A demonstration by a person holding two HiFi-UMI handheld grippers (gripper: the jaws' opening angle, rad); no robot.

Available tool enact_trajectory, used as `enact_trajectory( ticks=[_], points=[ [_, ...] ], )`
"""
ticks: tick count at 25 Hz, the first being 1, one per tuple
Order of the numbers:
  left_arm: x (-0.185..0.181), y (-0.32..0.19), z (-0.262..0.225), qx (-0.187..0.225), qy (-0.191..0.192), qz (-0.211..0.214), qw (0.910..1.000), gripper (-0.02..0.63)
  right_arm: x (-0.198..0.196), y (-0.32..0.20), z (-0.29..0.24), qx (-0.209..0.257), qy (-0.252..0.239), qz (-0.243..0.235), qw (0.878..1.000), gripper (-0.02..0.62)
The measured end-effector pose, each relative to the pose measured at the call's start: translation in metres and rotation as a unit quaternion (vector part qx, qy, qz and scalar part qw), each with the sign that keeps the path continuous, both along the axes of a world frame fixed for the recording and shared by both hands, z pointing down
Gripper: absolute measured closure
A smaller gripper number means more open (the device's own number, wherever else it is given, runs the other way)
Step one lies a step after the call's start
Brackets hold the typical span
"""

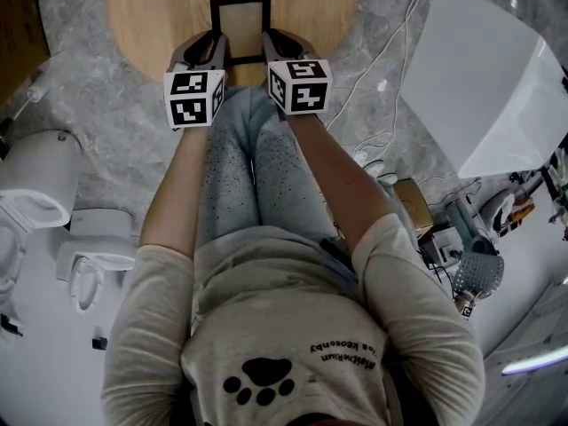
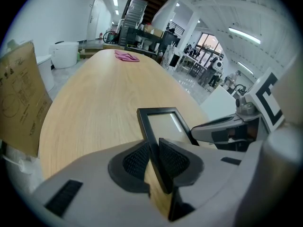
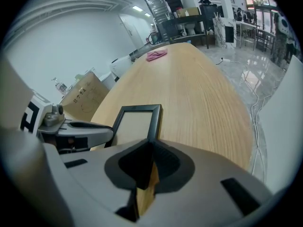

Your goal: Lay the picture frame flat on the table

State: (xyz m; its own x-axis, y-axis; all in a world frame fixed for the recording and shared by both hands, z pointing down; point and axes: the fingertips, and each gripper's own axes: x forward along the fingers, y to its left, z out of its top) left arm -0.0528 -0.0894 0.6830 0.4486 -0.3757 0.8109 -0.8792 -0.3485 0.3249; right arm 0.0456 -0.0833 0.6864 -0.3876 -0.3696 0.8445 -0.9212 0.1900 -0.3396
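Note:
A black picture frame (image 1: 240, 23) with a pale insert sits over the near edge of the wooden table (image 1: 160, 16), face up and close to level; I cannot tell if it touches the wood. My left gripper (image 1: 216, 46) is shut on the frame's left rail, which runs between its ribbed pads in the left gripper view, frame (image 2: 163, 123), gripper (image 2: 155, 159). My right gripper (image 1: 272, 43) is shut on the right rail, seen in the right gripper view, frame (image 3: 135, 122), gripper (image 3: 150, 159). The two grippers face each other across the frame.
A pink cloth (image 2: 127, 56) lies at the table's far end. A cardboard box (image 2: 19, 98) stands left of the table. A white panel (image 1: 484, 78) leans at the right, with cables (image 1: 382, 60) on the grey floor. White toilets (image 1: 35, 185) stand at the left.

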Motion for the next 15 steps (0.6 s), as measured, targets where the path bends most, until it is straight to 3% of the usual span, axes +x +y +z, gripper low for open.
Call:
enact_trajectory(
  ticks=[15],
  points=[
    [0.0016, -0.0019, 0.0047, -0.011, 0.007, -0.005, 0.9999, 0.534, 0.0017, -0.0018, -0.0003, 0.001, 0.008, -0.007, 1.0, 0.56]
  ],
)
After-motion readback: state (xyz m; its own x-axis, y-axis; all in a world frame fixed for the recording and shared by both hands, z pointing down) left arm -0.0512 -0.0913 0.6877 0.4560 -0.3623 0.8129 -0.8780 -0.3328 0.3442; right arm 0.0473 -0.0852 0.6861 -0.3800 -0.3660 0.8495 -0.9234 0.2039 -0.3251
